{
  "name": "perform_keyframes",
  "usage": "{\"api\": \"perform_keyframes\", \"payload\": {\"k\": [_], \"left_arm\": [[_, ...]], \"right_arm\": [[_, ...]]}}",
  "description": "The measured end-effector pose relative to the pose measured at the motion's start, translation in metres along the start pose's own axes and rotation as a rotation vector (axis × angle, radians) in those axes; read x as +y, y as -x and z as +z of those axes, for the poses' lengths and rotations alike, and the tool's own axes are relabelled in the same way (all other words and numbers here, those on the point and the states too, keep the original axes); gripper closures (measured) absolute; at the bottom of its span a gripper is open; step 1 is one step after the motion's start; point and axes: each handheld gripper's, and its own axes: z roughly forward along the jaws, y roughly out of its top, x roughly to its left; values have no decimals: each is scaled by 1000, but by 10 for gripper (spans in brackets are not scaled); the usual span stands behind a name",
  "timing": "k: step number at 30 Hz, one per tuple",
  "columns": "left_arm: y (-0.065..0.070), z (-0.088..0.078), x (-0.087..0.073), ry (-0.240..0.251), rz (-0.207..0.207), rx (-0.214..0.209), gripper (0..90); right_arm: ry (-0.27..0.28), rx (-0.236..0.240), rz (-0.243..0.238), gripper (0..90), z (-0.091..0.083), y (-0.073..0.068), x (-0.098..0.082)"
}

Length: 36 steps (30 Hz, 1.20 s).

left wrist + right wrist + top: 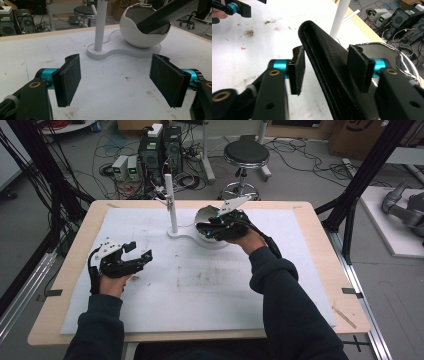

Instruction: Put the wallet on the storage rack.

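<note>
High view: on the white-covered surface (200,285) the left claw (136,251) rests with its jaws spread and nothing between them, well apart from the right claw (214,222), which sits at the white bowl (202,216) beside the upright white post (170,202). Left gripper view: a flat black strap (162,13) leans into the bowl (its rim looks jagged). Right gripper view: both jaws flank the strap, touching it.
</note>
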Motion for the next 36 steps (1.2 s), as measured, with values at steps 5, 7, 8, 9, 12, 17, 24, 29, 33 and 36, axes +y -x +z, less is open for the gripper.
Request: {"api": "perform_keyframes", "payload": {"k": [5, 7, 8, 9, 12, 17, 24, 29, 33, 36], "left_arm": [[0, 0, 0, -3, -1, 1, 252], [0, 0, 0, -1, -3, 2, 252], [0, 0, 0, -1, -4, 2, 252], [0, 0, 0, 0, -6, 3, 252], [1, 0, 0, 0, -2, 4, 252], [1, 0, 0, 0, -1, 2, 252], [0, 0, 0, 0, -2, 2, 252], [0, 0, 0, 0, -3, 1, 252], [0, 0, 0, 0, 0, 1, 252], [0, 0, 0, 0, -2, 3, 252]], "right_arm": [[1, 1, -20, 599, 2, -2, 0], [21, -46, -44, 654, 4, -9, -1], [36, -62, -59, 664, 6, -13, -4], [37, -68, -72, 671, 8, -17, -6], [52, -141, -127, 703, 11, -28, -9], [97, -284, -111, 756, 10, -30, -9], [134, -341, -68, 765, 14, -22, -3], [118, -210, -54, 713, 12, -20, -8], [101, -143, -17, 606, 11, -22, -11], [88, -103, 17, 496, 12, -22, -12]]}}
